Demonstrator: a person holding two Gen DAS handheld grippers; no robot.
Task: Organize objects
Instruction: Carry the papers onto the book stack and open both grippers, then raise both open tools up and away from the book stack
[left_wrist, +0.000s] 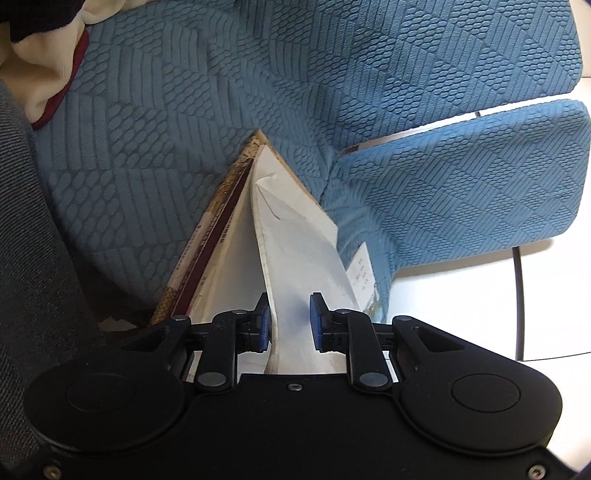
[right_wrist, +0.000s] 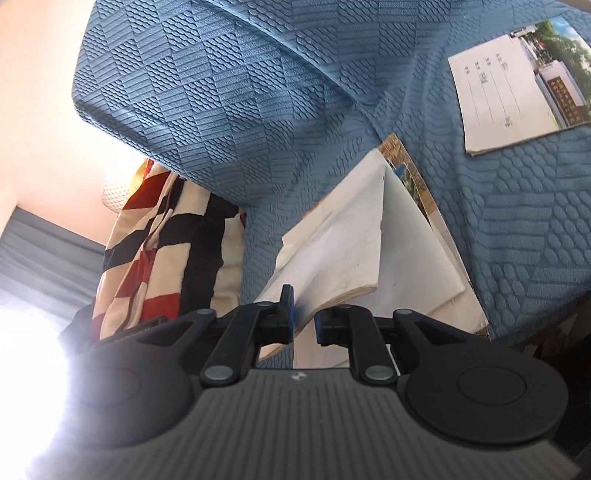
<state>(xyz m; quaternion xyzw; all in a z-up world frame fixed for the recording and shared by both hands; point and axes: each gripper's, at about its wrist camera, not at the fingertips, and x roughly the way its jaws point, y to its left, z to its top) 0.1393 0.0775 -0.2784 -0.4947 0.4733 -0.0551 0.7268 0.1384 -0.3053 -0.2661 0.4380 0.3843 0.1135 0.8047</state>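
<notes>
Your left gripper (left_wrist: 291, 321) has its jaws a little apart with a curled white sheet (left_wrist: 306, 258) of the open book (left_wrist: 236, 236) rising between them; the sheet lies against the left pad, but the right pad stands off it, so nothing is pinched. The lower edge of the book is hidden behind the gripper body, and the print on its dark red cover edge is too small to read.

Your right gripper (right_wrist: 304, 317) also stands slightly apart, with the edge of a thick white block of pages (right_wrist: 332, 254) in the gap. Whether either pad presses on it you cannot tell from this angle.

The book lies on the blue quilted sofa cover (left_wrist: 166, 110), its far corner close to the seam where seat meets backrest. A photo booklet (right_wrist: 517, 85) lies well apart from it, higher on the cover in the right wrist view. A striped red, black and cream cloth (right_wrist: 155, 251) crowds the left side there, and glare washes out the lower left corner. In the left wrist view, bare cover lies left of the book.
</notes>
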